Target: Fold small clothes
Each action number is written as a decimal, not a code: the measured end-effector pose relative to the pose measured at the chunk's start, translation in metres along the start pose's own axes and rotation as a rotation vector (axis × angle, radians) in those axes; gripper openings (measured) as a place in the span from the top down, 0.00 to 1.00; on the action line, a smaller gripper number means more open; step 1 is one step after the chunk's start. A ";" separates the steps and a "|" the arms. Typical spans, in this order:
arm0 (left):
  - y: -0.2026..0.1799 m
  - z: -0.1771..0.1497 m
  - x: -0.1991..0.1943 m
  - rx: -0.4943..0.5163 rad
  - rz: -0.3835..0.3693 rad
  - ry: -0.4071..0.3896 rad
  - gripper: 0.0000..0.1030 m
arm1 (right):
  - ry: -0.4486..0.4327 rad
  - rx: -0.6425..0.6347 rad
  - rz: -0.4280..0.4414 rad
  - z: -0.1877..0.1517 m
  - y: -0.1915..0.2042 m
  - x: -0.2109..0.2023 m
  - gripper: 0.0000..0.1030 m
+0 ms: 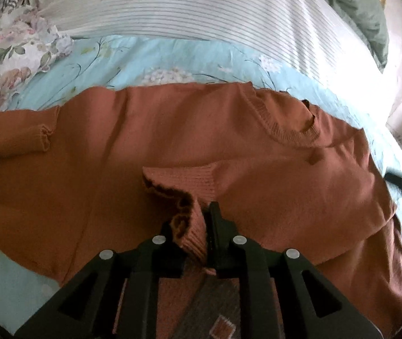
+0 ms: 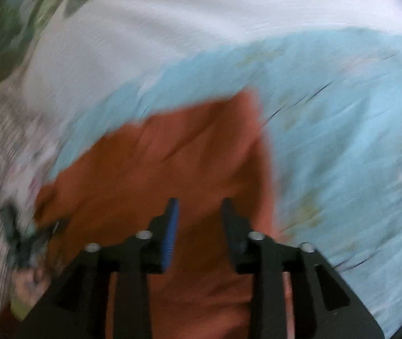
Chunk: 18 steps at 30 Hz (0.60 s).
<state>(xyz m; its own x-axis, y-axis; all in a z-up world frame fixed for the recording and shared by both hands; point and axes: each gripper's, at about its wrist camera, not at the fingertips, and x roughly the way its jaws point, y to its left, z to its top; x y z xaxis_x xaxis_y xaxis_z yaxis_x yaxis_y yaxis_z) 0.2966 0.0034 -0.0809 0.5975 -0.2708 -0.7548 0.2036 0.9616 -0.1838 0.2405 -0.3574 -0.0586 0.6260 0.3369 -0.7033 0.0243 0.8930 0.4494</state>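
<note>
A rust-orange knitted sweater (image 1: 155, 141) lies spread on a light blue floral bedsheet (image 1: 150, 59), its collar (image 1: 294, 130) to the right. My left gripper (image 1: 192, 220) is shut on the ribbed cuff (image 1: 189, 197) of one sleeve, held over the sweater's body. The other sleeve's cuff (image 1: 44, 138) lies at the left. The right wrist view is motion-blurred: my right gripper (image 2: 199, 209) is open and empty above the sweater (image 2: 158, 163), jaws well apart.
A white striped pillow or blanket (image 1: 172, 2) lies behind the sweater. A floral quilt (image 1: 8, 48) is at the left and a green cushion (image 1: 362, 8) at the far right. The blue sheet (image 2: 342, 141) stretches right of the sweater.
</note>
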 end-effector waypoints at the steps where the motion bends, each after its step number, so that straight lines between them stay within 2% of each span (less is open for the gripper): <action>1: 0.001 0.005 0.003 -0.022 -0.015 0.016 0.70 | 0.040 -0.009 0.001 -0.006 0.003 0.007 0.65; 2: 0.002 0.009 0.005 -0.034 -0.027 0.019 0.61 | 0.083 -0.026 -0.017 -0.013 0.005 0.015 0.65; 4: 0.001 0.019 0.010 -0.038 -0.037 0.021 0.61 | 0.066 -0.055 -0.034 -0.024 0.006 0.013 0.65; 5: 0.000 0.022 0.010 -0.025 -0.021 0.014 0.85 | 0.067 -0.039 -0.031 -0.026 0.003 0.010 0.65; 6: -0.001 0.024 0.008 -0.009 0.019 -0.002 0.94 | 0.067 -0.012 -0.021 -0.028 -0.001 0.007 0.65; 9: 0.006 0.021 -0.007 -0.045 0.014 -0.036 0.93 | 0.070 0.053 0.002 -0.027 -0.013 0.003 0.65; 11: 0.010 0.014 -0.016 -0.057 0.025 -0.042 0.89 | 0.071 0.068 0.012 -0.030 -0.015 0.004 0.58; 13: 0.014 0.005 -0.028 -0.057 0.057 -0.056 0.89 | 0.077 0.087 0.050 -0.029 -0.012 0.002 0.34; 14: 0.018 -0.001 -0.037 -0.060 0.079 -0.069 0.87 | 0.083 0.096 0.065 -0.029 -0.007 0.002 0.28; 16: 0.029 -0.008 -0.052 -0.078 0.095 -0.084 0.73 | 0.091 0.113 0.054 -0.026 0.005 -0.003 0.12; 18: 0.043 -0.013 -0.067 -0.103 0.122 -0.106 0.54 | 0.074 0.140 0.030 -0.023 0.014 -0.012 0.00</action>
<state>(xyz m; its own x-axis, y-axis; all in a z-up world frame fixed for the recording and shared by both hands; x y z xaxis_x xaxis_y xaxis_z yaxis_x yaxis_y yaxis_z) 0.2553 0.0635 -0.0463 0.6924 -0.1499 -0.7057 0.0473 0.9855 -0.1630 0.2153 -0.3416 -0.0567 0.5688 0.3882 -0.7251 0.1180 0.8340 0.5391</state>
